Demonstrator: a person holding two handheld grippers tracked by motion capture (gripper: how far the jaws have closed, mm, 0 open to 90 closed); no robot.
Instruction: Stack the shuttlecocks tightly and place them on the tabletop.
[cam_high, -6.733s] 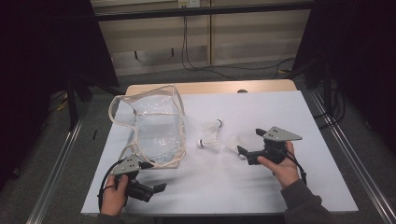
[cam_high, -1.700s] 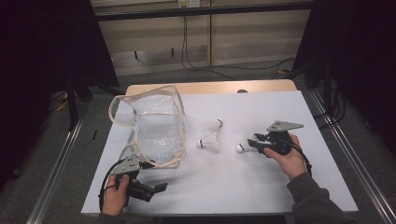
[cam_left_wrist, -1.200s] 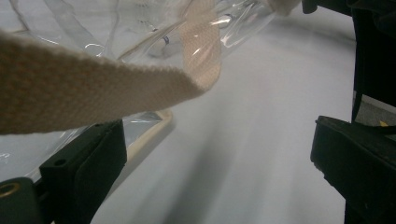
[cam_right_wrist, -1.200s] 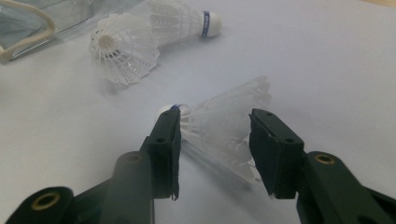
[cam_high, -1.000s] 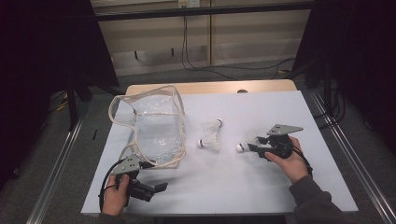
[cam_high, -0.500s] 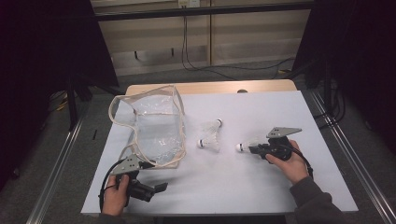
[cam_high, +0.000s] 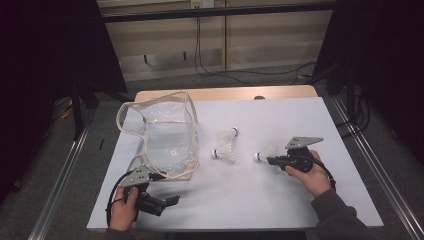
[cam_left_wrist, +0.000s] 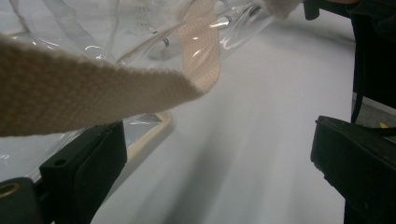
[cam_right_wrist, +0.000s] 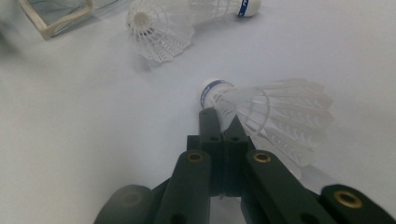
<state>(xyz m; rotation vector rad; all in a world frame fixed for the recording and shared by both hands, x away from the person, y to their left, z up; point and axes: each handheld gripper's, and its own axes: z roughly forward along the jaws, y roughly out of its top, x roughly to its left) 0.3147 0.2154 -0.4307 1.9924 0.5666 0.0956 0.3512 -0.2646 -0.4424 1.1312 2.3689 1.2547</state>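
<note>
3 shuttlecocks (cam_high: 261, 155), 1 bag (cam_high: 165, 142).

Clamped at the tip of the right gripper (cam_high: 272, 160): one shuttlecock (cam_high: 261, 155). Just left of that tip on the table (cam_high: 260, 200), two more shuttlecocks (cam_high: 226, 144). Farther left, a bag (cam_high: 160, 135), its near edge just behind the left gripper (cam_high: 167, 202).

The white feathered shuttlecock with a blue-banded cork tip (cam_right_wrist: 261, 116) looks light, ribbed and matt, like the two white shuttlecocks (cam_right_wrist: 187, 23) beyond. The clear glossy plastic bag (cam_high: 165, 137) is crinkled, edged with rough cream woven cloth webbing (cam_left_wrist: 84, 93). The black matt plastic right gripper (cam_right_wrist: 220, 122) carries brass-looking rivets. The pale table top (cam_high: 250, 195) looks smooth and matt.
</note>
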